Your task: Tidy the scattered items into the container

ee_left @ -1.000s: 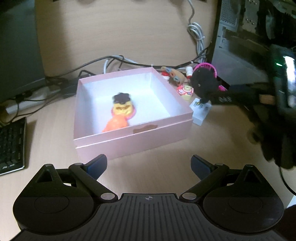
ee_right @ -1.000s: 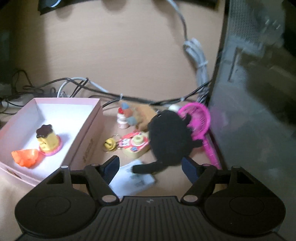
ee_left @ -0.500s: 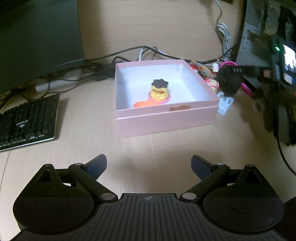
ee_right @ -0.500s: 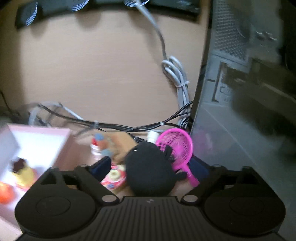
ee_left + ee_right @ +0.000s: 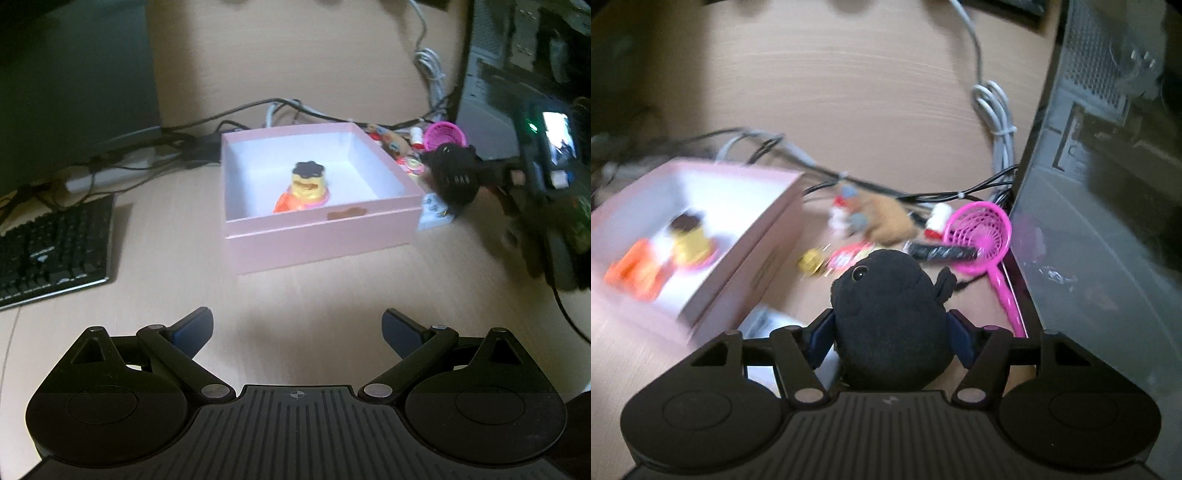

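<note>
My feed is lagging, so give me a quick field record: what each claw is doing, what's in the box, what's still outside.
left claw: open, holding nothing, over bare desk in front of the pink box
right claw: closing around the black plush toy, pads at its sides
in box: yellow pudding toy, orange toy
outside, right of box: pink toy net, brown plush, gold bell, white card
task: not finished
</note>
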The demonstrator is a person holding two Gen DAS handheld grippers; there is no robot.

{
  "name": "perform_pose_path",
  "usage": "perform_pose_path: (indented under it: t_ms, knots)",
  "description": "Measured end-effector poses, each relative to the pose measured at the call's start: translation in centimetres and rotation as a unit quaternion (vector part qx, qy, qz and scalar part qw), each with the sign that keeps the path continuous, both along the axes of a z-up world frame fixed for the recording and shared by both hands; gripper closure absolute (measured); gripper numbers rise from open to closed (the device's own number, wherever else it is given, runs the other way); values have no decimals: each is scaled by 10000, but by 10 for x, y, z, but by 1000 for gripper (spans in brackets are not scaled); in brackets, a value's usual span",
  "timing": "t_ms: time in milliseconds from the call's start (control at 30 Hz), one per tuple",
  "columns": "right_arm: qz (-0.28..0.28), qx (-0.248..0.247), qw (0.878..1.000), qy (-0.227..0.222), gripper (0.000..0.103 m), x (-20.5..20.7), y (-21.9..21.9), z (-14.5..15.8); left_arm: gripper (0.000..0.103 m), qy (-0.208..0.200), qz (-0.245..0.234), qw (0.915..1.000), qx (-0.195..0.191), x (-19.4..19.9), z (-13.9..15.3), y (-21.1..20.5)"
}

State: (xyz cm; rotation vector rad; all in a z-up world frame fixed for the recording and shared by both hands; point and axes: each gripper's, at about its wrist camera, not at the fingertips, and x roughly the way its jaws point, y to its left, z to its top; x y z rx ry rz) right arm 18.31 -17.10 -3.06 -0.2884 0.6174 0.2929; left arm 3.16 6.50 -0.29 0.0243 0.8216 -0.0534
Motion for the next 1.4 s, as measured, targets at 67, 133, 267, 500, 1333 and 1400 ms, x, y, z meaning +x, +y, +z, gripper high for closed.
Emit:
perform_pose_path:
  t_ms: [67,133,267,500,1333,1400]
  knots:
    - [110,49,9999,110,39,-27,-5,3,3,5,-199,9998,-44,-1,-4,-4]
    - [242,97,9994,233,39,-53,-10,7,3,35,-440,9990,-114,0,-9,-10]
    - [539,119,9972,504,38,-96,-12,15,3,165,-908,9952,-321,1,-25,-22]
    - [481,-491,9966,443,38,-128,-29,16,3,269,-1307,9895,-562,3,-40,-43]
    - [614,-105,9970,458,26,-139,-99,5,2,-413,-1433,9888,97,82,-41,-124]
    - [607,-93,9973,398,26,-139,-102,6,2,-337,-1461,9887,25,83,-41,-127]
